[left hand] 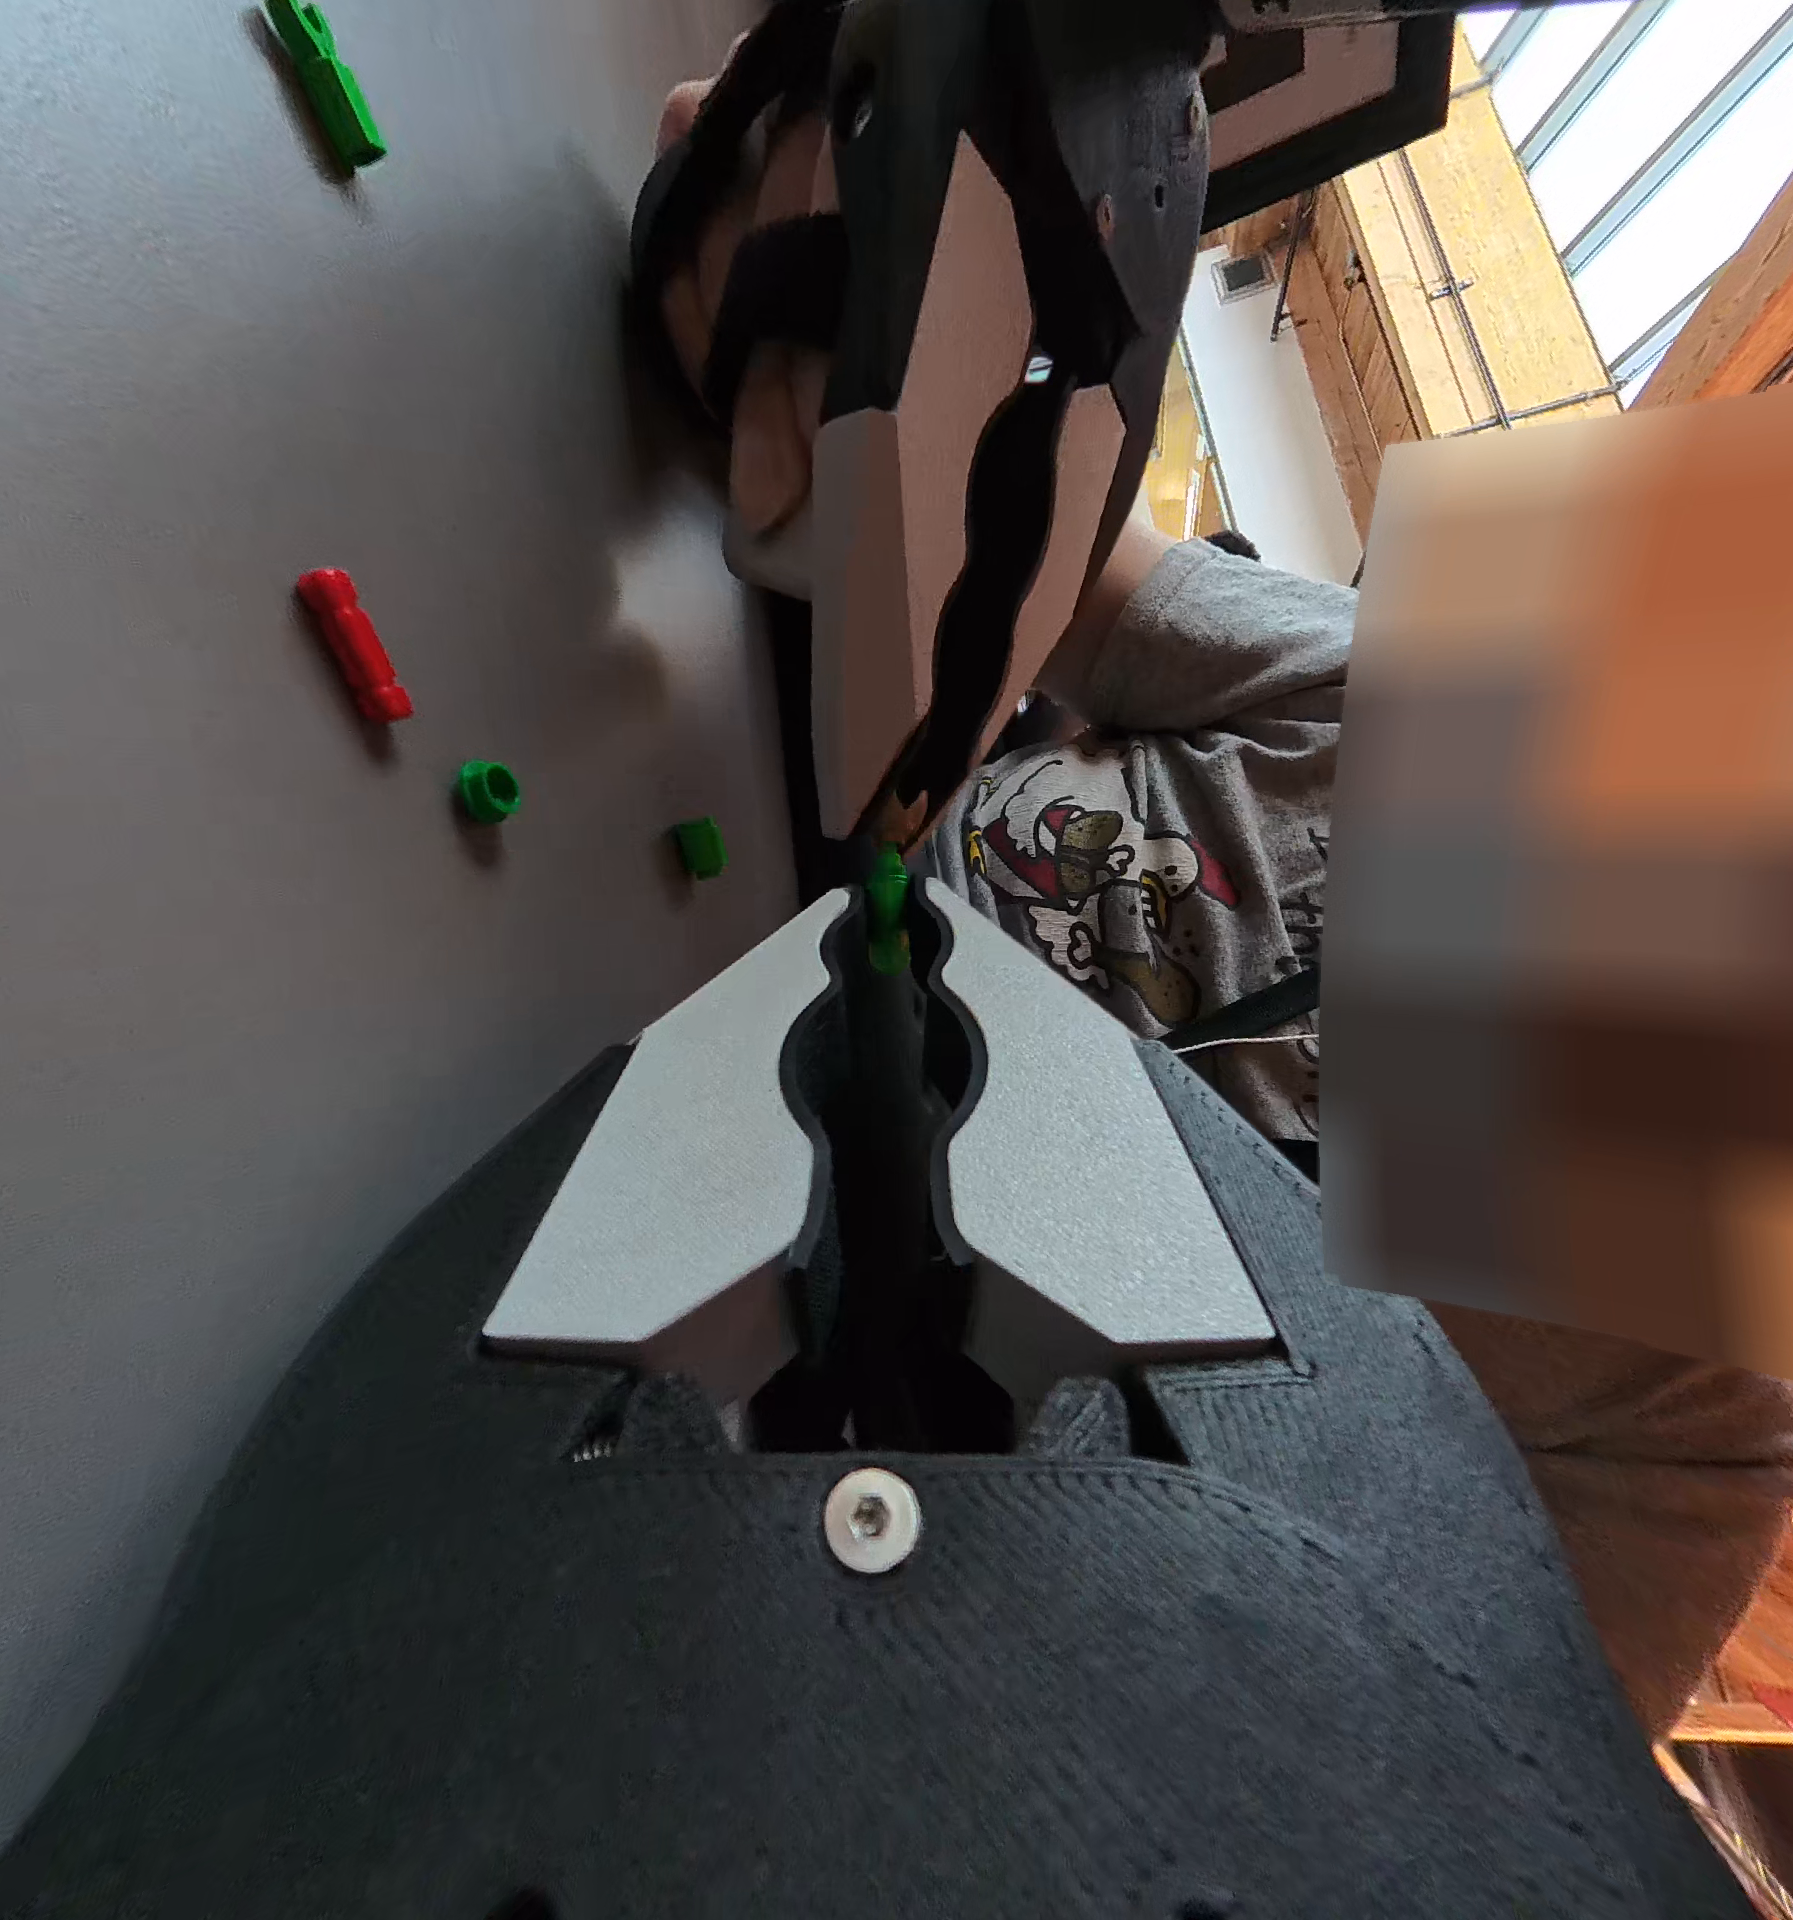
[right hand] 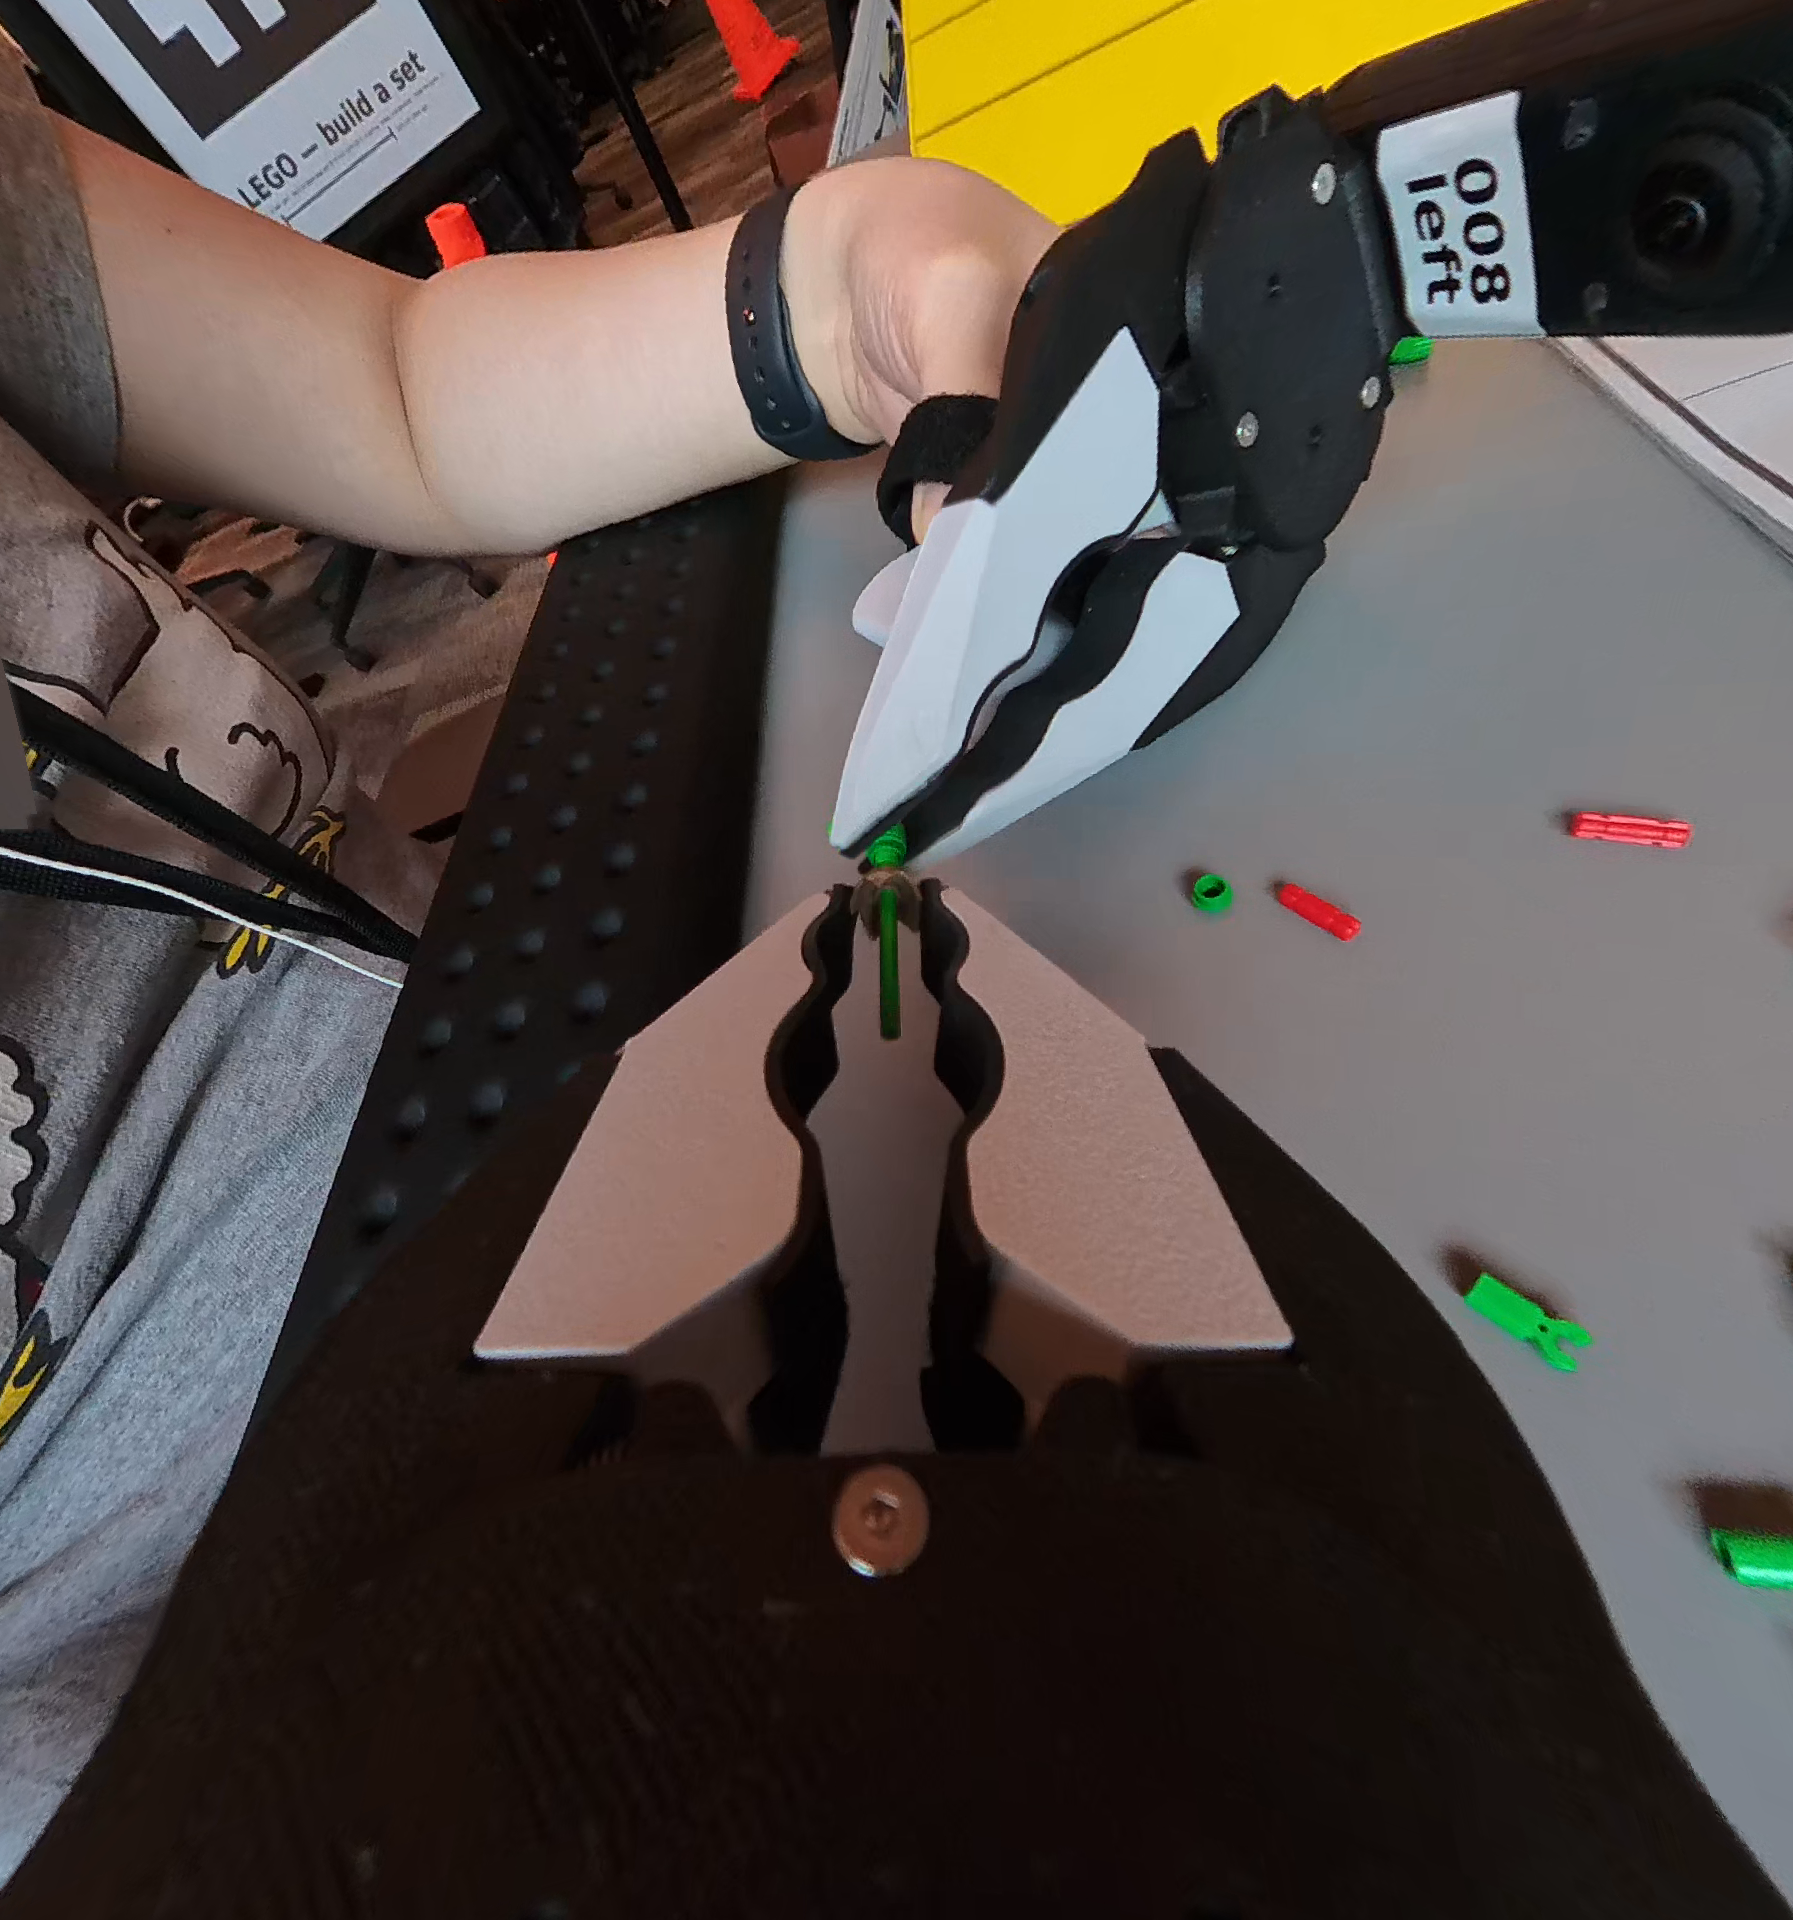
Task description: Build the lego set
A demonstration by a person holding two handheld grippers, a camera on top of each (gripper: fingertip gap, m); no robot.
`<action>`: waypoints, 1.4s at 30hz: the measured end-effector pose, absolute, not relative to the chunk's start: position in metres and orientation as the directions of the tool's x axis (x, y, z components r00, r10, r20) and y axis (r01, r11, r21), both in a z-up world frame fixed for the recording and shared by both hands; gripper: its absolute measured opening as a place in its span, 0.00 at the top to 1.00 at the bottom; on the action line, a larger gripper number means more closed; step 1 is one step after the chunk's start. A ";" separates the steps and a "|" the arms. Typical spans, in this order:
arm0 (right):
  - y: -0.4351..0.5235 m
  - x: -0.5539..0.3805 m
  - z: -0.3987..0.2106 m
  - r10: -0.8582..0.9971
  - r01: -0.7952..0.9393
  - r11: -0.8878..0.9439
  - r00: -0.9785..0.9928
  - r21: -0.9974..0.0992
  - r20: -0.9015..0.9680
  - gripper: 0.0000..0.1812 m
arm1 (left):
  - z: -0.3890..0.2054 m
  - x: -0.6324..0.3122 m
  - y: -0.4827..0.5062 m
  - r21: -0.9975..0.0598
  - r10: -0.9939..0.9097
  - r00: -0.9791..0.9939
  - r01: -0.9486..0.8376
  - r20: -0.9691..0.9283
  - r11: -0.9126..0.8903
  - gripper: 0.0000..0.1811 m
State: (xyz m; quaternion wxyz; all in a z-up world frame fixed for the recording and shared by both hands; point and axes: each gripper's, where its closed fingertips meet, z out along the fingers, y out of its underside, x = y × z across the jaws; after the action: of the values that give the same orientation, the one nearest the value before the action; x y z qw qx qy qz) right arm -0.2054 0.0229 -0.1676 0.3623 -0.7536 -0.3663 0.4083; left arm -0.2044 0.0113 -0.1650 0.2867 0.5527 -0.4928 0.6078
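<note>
While loose pieces dot the grey table (right hand: 1391,644), both claws pinch small green parts.

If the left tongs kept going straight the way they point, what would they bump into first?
Most likely the right tongs, tip to tip with the left tongs. The left ones pinch a small green piece; the right ones hold a thin green rod and look nearly touching, though depth is hard to judge.
</note>
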 end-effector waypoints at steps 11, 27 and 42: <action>0.022 -0.210 -0.171 0.853 0.284 -0.466 0.394 -0.838 -0.341 0.94 | -0.167 -0.205 0.009 -0.283 -0.210 -0.222 -0.900 0.952 -0.332 0.98; 0.046 -0.175 -0.125 0.832 0.097 -0.258 0.529 -0.961 -0.170 0.71 | -0.146 -0.191 0.036 -0.396 -0.269 -0.299 -0.785 0.916 -0.476 0.97; 0.085 -0.142 -0.125 0.544 0.374 -0.058 0.789 -0.925 0.285 0.44 | -0.109 -0.147 0.072 -0.578 -0.484 -0.317 -0.401 0.816 -0.711 0.97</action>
State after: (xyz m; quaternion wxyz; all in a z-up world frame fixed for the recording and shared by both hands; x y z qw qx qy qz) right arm -0.1418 0.0847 -0.1249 0.6086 -0.7240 -0.3171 0.0697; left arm -0.1467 0.0724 -0.1091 -0.0288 0.5836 -0.3790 0.7176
